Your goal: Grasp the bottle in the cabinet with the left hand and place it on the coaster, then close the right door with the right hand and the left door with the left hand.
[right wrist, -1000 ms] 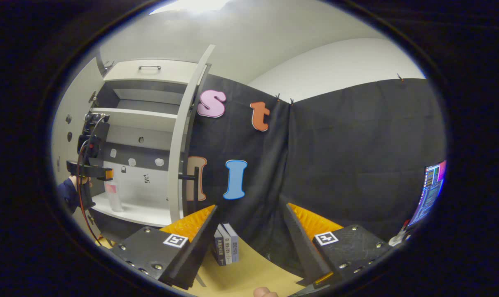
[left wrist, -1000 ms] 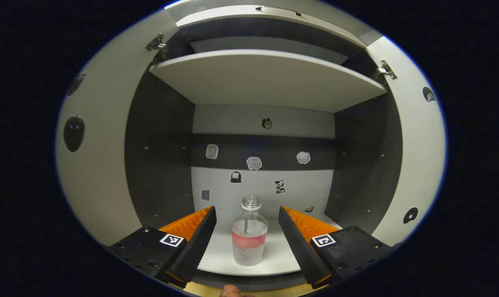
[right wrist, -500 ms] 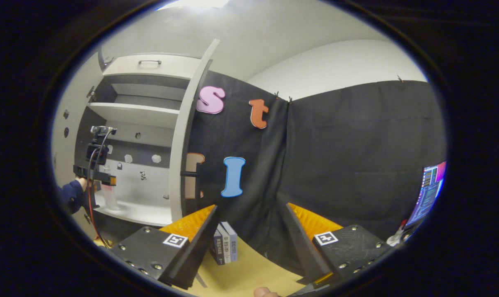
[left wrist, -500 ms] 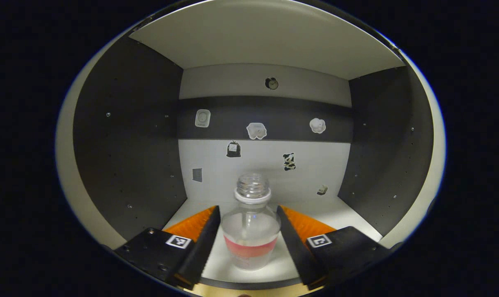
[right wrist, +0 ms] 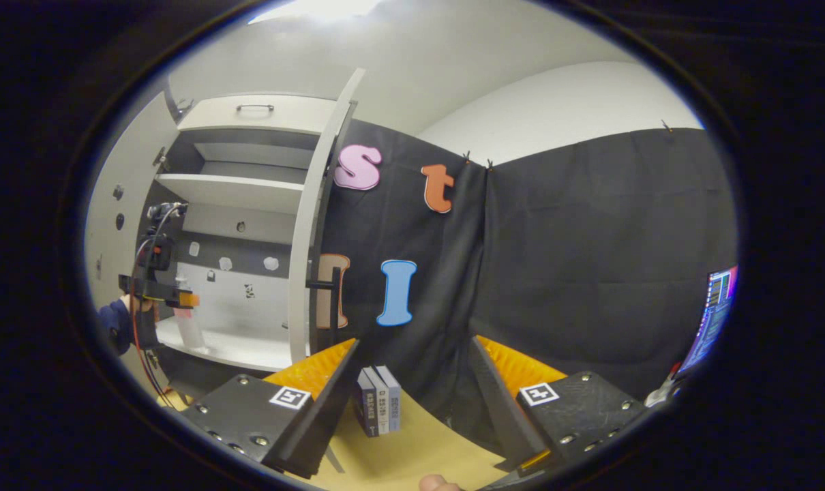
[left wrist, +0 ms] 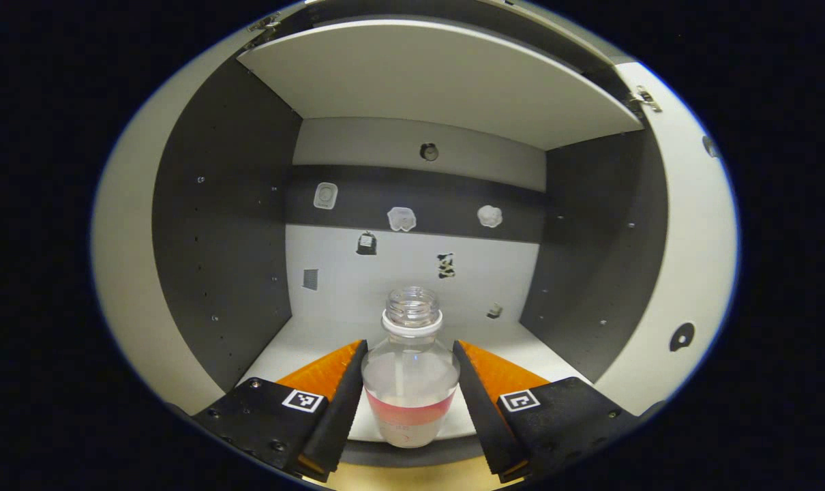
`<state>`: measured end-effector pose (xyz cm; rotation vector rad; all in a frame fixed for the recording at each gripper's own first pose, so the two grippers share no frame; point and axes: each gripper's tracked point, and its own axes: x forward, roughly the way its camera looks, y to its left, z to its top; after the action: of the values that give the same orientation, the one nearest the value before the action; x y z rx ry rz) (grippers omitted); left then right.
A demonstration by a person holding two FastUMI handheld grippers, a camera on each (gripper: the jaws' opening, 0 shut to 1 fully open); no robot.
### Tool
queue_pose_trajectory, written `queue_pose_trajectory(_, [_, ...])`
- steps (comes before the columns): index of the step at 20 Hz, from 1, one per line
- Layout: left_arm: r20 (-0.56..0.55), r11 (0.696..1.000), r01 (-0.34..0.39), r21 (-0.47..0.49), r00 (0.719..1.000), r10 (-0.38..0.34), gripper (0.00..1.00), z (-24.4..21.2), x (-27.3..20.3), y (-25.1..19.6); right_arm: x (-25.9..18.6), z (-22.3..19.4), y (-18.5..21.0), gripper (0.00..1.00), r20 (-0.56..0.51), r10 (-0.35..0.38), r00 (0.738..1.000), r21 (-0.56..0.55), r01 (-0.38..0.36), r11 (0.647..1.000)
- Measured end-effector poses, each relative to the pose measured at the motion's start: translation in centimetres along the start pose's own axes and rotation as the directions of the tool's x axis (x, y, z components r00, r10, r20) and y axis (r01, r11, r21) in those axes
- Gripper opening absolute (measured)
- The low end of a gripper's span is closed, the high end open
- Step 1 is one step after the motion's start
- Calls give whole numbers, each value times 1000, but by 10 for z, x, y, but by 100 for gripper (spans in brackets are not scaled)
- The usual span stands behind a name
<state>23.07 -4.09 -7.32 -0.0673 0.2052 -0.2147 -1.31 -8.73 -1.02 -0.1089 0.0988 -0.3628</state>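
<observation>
The bottle point(left wrist: 410, 382) is stood upright on the cabinet's point(left wrist: 221, 225) lower shelf point(left wrist: 296, 344), near its front edge, with its long axis vertical and its uncapped mouth pointed up. It is flanked by the 2 fingers of the left gripper point(left wrist: 410, 389), which appear closed against its sides. The right gripper point(right wrist: 412, 402) is held wide apart, well right of the cabinet, above 2 books point(right wrist: 378, 408). The right door point(right wrist: 313, 239) is seen open.

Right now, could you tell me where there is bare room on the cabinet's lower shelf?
The lower shelf is bare left of the bottle up to the dark side wall, and right of it too. The front middle is crowded: the left gripper closely flanks the bottle on both sides.
</observation>
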Motion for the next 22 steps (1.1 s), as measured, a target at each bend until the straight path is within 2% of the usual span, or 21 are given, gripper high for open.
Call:
queue_pose_trajectory(4, [14, 996, 85, 17, 996, -85, 79, -21, -48, -22, -2, 3, -4, 94, 14, 41, 999, 2, -41, 999])
queue_pose_trajectory(8, [-38, 993, 118, -19, 992, -119, 79, -69, -84, -29, -4, 7, -7, 94, 35, 77, 996, 2, -77, 997])
queue_pose_trajectory(11, [-141, 989, 102, -103, 983, -116, 79, -129, -106, -27, -1, 10, -7, 96, 50, 106, 993, -1, -106, 994])
queue_pose_trajectory(15, [-265, 984, 29, -176, 961, -76, 80, -212, -136, -16, 4, 17, -14, 94, 84, 122, 989, 7, -123, 992])
queue_pose_trajectory(22, [-285, 983, 45, -177, 954, -95, 80, -296, -177, -25, 13, 13, -28, 96, 87, 123, 989, 20, -125, 992])
